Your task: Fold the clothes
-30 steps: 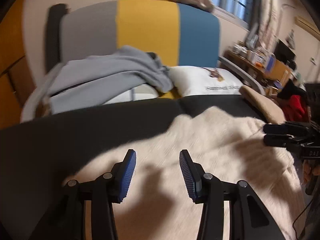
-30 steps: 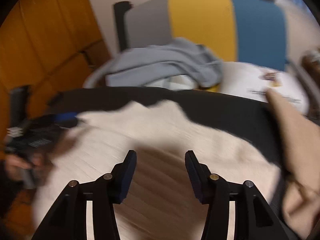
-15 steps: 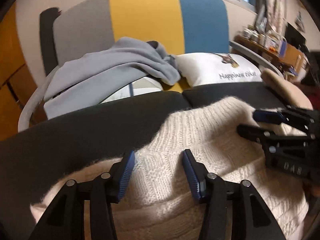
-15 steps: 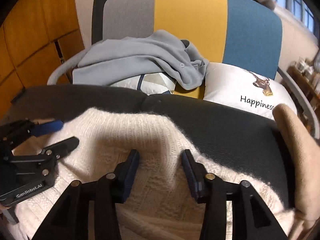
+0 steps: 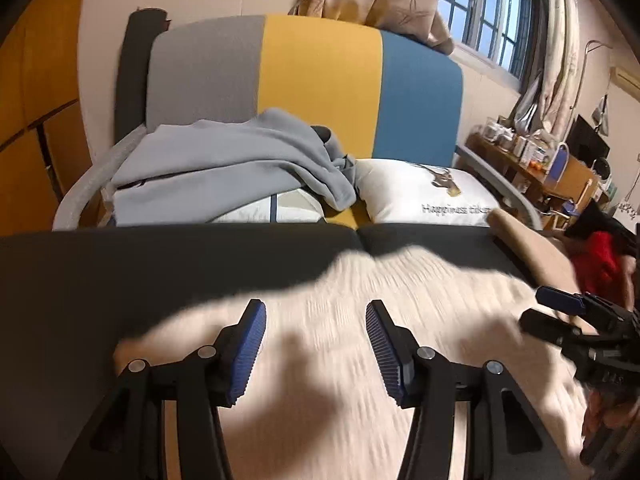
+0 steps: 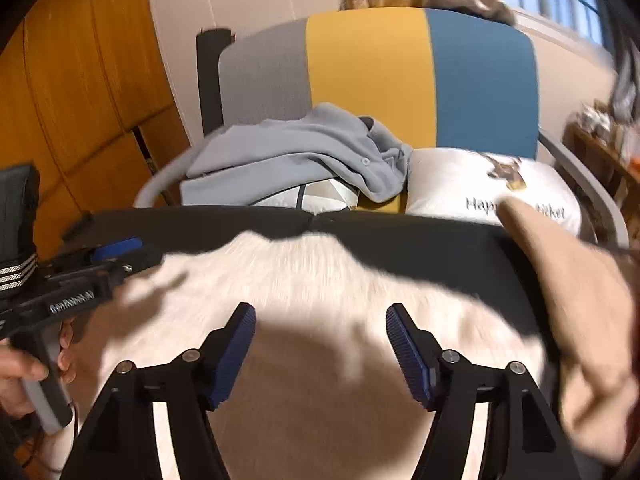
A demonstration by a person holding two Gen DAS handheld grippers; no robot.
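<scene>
A cream knit sweater (image 5: pixel 360 320) lies spread on a dark surface (image 5: pixel 120 272); it also shows in the right wrist view (image 6: pixel 320 280). My left gripper (image 5: pixel 316 344) is open and empty, held just above the sweater's left part. My right gripper (image 6: pixel 320 344) is open and empty above the sweater's right part. Each gripper shows in the other's view: the right one (image 5: pixel 556 316) at the right edge, the left one (image 6: pixel 116 256) at the left edge. Both frames are motion-blurred.
A grey garment (image 5: pixel 224 168) lies on pillows behind the dark surface, against a grey, yellow and blue chair back (image 5: pixel 320 80). A white "Happiness" pillow (image 5: pixel 424 196) sits to the right. A tan garment (image 6: pixel 568 288) lies at the sweater's right. Wooden panels (image 6: pixel 80 80) stand left.
Both grippers have pulled back and up from the sweater's far edge, and their jaws stand wider. The sweater's far edge now lies flat on the dark surface.
</scene>
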